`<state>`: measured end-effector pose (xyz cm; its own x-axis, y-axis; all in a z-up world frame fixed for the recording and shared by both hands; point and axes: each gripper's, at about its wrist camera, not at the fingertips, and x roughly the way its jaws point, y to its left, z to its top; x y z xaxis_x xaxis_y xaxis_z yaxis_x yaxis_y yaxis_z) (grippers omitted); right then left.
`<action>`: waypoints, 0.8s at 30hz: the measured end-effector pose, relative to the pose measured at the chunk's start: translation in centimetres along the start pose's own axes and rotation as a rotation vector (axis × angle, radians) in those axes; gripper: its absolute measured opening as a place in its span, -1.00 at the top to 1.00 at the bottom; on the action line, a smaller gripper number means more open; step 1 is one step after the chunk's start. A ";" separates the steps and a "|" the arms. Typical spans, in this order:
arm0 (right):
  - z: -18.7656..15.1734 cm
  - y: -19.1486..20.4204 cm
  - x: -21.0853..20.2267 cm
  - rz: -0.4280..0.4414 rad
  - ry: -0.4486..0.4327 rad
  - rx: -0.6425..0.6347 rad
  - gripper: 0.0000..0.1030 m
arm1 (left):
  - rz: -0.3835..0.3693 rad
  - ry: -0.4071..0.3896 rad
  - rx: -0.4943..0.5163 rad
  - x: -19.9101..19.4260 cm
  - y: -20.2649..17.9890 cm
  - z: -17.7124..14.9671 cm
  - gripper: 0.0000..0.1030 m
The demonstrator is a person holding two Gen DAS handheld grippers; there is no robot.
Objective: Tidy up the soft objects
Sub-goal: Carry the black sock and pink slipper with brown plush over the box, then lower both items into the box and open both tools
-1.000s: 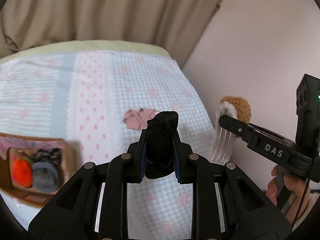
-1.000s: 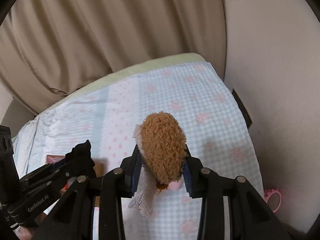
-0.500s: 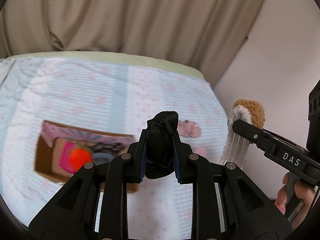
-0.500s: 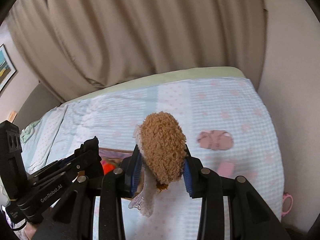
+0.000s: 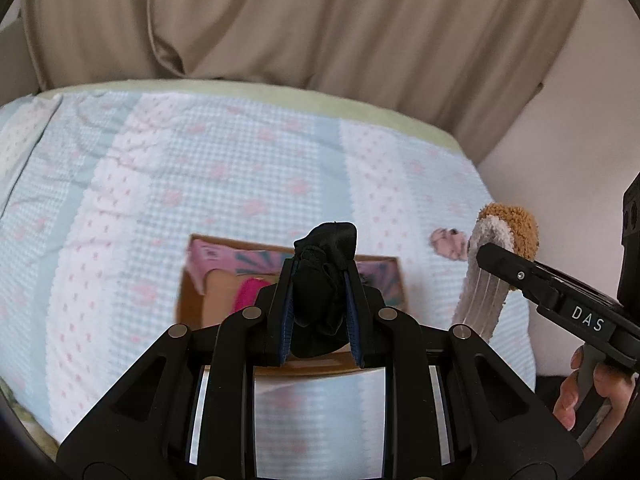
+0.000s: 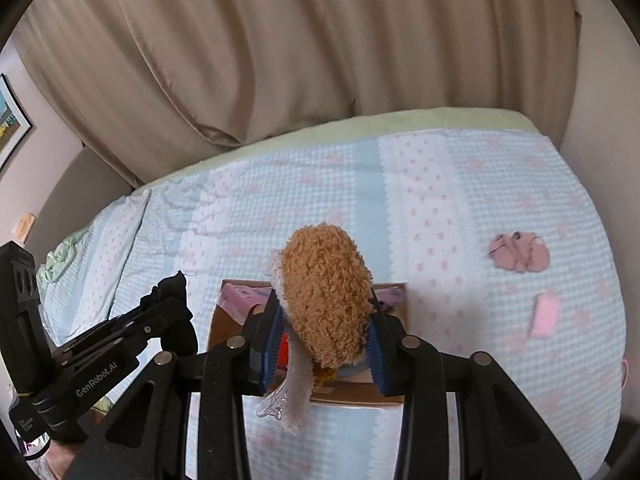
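Observation:
My left gripper point(image 5: 320, 312) is shut on a bundled black cloth point(image 5: 324, 276) and holds it in the air over an open cardboard box point(image 5: 192, 300) on the bed. My right gripper point(image 6: 324, 340) is shut on a fuzzy brown and cream soft item point(image 6: 326, 292), also above the box point(image 6: 224, 320). The right gripper shows at the right of the left wrist view point(image 5: 504, 256); the left gripper shows at the left of the right wrist view point(image 6: 168, 308). The box holds pink and red soft things, mostly hidden by the grippers.
A pink crumpled cloth point(image 6: 518, 256) and a small pink piece point(image 6: 544, 316) lie on the checked bedspread point(image 6: 440, 208) right of the box. Beige curtains point(image 5: 320, 20) hang behind the bed; a wall point(image 5: 580, 140) runs along its right side.
Both grippers have swung left across the bed with their loads. The box, earlier at the left, now lies directly under both grippers. Both grips are unchanged.

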<state>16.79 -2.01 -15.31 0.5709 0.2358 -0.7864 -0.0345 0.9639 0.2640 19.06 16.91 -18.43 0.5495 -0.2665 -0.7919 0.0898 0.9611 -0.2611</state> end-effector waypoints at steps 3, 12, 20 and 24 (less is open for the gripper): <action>-0.4 1.9 2.5 -0.015 0.033 0.010 0.34 | -0.002 0.044 -0.006 1.8 2.9 0.2 0.62; -1.5 3.6 9.9 -0.080 0.168 0.020 0.34 | 0.003 0.192 -0.019 9.0 7.9 -0.4 0.62; -2.9 2.6 15.4 -0.120 0.289 -0.025 0.34 | 0.001 0.322 0.021 14.8 8.4 -2.4 0.62; -4.0 1.4 17.6 -0.129 0.347 -0.021 0.34 | 0.018 0.383 0.046 17.5 8.1 -3.8 0.62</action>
<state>23.52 4.00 -31.02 0.2600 0.1368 -0.9559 0.0010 0.9899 0.1420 26.26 19.81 -36.46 0.2019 -0.2485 -0.9474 0.1247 0.9659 -0.2268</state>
